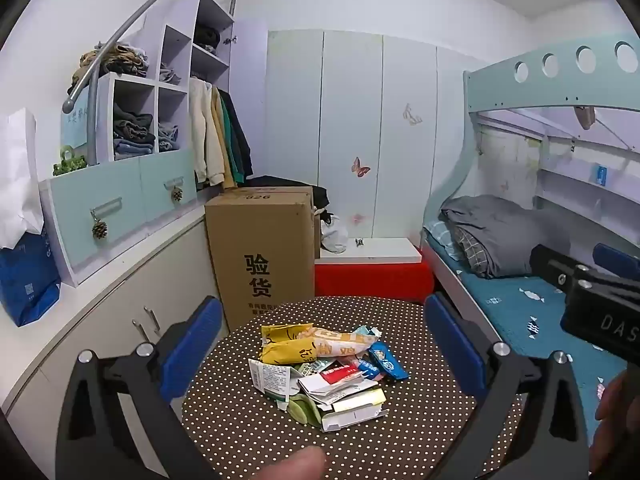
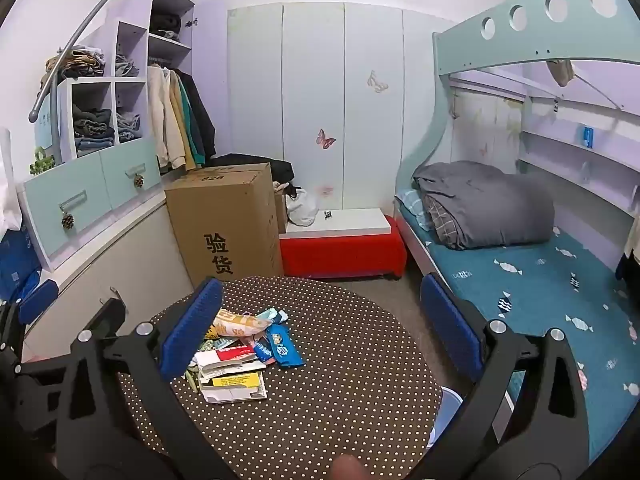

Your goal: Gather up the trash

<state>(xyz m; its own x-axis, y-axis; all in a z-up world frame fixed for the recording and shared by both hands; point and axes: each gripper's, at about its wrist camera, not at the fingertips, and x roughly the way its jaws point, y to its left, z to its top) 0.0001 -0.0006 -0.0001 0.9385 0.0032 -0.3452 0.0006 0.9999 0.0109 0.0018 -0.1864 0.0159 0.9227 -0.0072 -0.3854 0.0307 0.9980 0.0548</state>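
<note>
- Left gripper (image 1: 324,348): its blue-padded jaws stand wide apart with nothing between the pads, hovering above the near side of the round table (image 1: 420,420); a fingertip (image 1: 296,465) shows at the bottom edge of the left wrist view.
- Right gripper (image 2: 320,320): jaws likewise spread wide and empty, over the same table, with the trash off to its left behind the left pad.
- The table wears a brown cloth with white polka dots.
- Trash pile (image 1: 324,372): it lies heaped near the middle of the table. It holds a yellow snack bag (image 1: 286,344), an orange-and-white wrapper, a blue wrapper (image 1: 386,360), a red-and-white packet, flattened white cartons and a green scrap; their small print is too fine to read.
- In the left wrist view, the other gripper's black body at the right edge reads "DAS", cut off by the frame.
- Cardboard box (image 1: 260,248): it stands behind the table, printed "验货" in black on its front and "826" on top.
- Beyond: a red bench (image 1: 372,280), a wardrobe (image 1: 352,128) with butterfly stickers, and a bunk bed (image 1: 532,248) at right.
</note>
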